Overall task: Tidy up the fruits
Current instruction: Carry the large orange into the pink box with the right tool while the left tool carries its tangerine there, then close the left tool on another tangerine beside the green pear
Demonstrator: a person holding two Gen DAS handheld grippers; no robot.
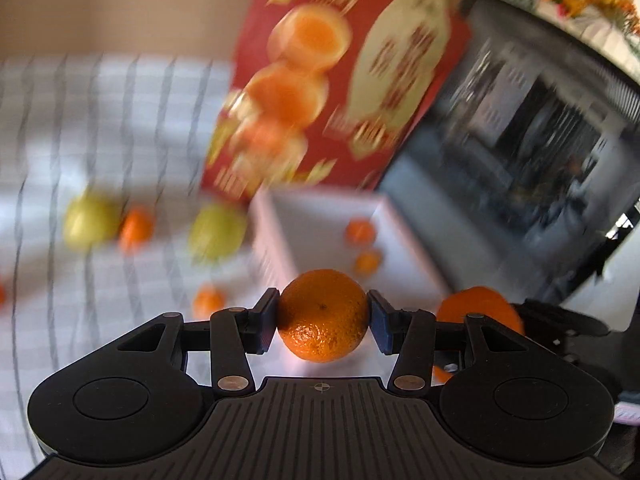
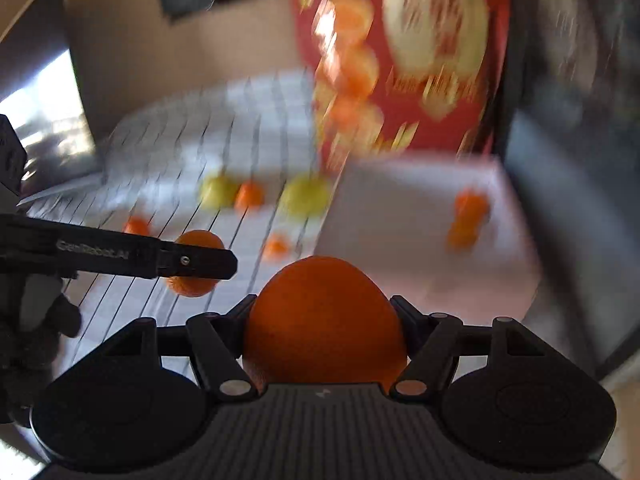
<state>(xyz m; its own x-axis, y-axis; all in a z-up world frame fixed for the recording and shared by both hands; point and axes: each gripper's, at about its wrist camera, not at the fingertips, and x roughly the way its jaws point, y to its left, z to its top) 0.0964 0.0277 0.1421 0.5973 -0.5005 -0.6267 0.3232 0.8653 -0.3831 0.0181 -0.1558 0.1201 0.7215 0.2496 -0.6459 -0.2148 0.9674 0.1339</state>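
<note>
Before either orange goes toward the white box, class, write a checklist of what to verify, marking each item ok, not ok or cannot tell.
1. Left gripper jaws clamp their orange: ok.
2. Right gripper jaws clamp the bigger orange: ok.
3. White box lid open: ok.
4. Free floor space beside the small oranges inside: ok.
5. Loose fruit on the checked cloth left to sort: not ok.
6. Grippers clear of each other: cannot tell.
</note>
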